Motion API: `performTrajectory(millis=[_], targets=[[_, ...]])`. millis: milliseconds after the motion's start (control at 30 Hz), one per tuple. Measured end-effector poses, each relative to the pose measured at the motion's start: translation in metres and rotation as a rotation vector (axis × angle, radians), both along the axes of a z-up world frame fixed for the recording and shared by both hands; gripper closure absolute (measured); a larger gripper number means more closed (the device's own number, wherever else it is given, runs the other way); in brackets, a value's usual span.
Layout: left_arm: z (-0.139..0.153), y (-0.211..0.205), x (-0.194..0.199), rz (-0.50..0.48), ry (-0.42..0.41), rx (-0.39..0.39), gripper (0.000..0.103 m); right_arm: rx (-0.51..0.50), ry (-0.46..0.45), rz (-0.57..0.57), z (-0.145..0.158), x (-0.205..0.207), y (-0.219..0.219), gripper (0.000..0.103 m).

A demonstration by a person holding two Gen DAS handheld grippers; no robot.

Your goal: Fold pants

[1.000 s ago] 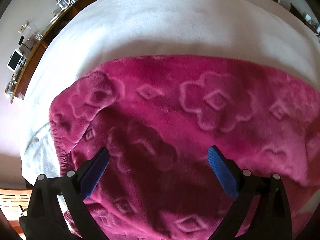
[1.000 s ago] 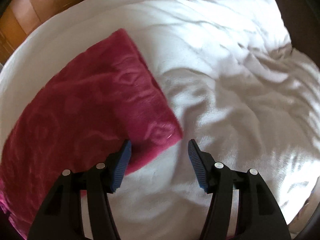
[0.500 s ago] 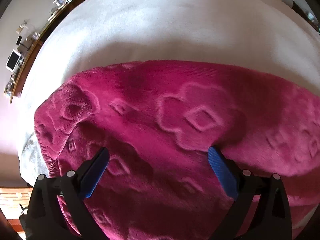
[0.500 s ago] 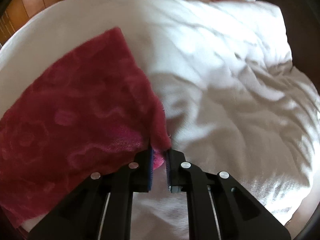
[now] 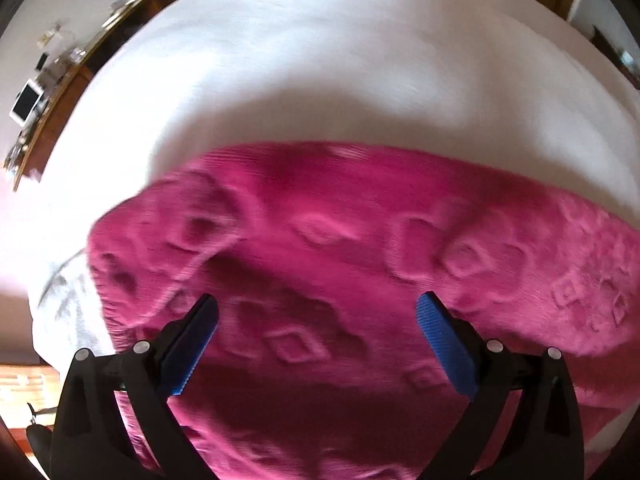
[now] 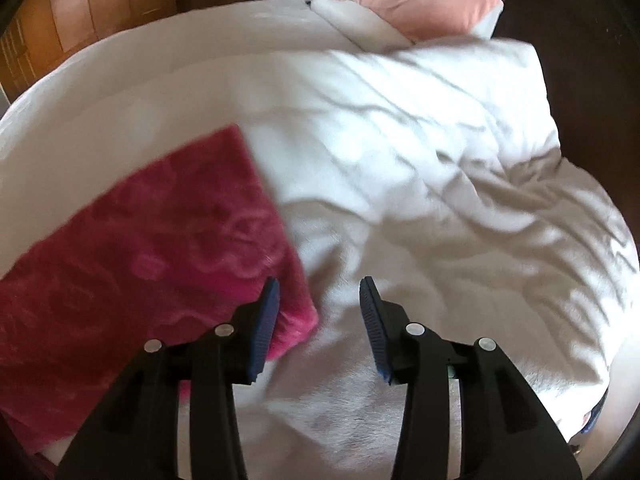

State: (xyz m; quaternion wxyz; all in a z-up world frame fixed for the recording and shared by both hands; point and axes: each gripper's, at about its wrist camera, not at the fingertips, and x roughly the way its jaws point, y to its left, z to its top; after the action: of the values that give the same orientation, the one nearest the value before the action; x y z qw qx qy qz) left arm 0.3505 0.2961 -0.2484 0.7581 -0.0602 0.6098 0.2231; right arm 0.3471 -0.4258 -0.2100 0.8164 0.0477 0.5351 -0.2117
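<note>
One pants, one pillow

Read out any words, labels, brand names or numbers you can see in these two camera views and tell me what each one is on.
None can be read.
Magenta pants: only an embossed flower and diamond pattern, no lettering.
White bedding and pink pillow: no tag or print visible.
Small items on the wooden shelf, including a white device: too small and blurred to show any text.
Both grippers: no markings visible.
</note>
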Motion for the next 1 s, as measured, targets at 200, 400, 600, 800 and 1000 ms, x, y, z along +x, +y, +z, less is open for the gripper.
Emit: performTrajectory(millis=[200, 400, 600, 800, 1000], targets=[[0.027, 0.066, -0.013, 0.101, -0.042, 0.063, 0.005, 0.036, -0.025, 0.087, 0.014, 0.017, 0.051, 0.06], [0.037, 0.126, -0.031, 0.112, -0.041, 0.125, 0.005, 0.065, -0.004, 0.164, 0.009, 0.028, 0.097, 0.06], [0.028, 0.174, -0.035, 0.126, -0.017, 0.106, 0.005, 0.066, 0.021, 0.191, 0.008, 0.022, 0.125, 0.06], [-0.001, 0.147, -0.014, -0.084, 0.03, 0.095, 0.005, 0.045, 0.05, 0.184, 0.003, 0.006, 0.137, 0.06], [-0.033, 0.159, 0.004, -0.207, 0.11, 0.082, 0.012, 0.04, 0.065, 0.168, 0.004, -0.006, 0.145, 0.06]])
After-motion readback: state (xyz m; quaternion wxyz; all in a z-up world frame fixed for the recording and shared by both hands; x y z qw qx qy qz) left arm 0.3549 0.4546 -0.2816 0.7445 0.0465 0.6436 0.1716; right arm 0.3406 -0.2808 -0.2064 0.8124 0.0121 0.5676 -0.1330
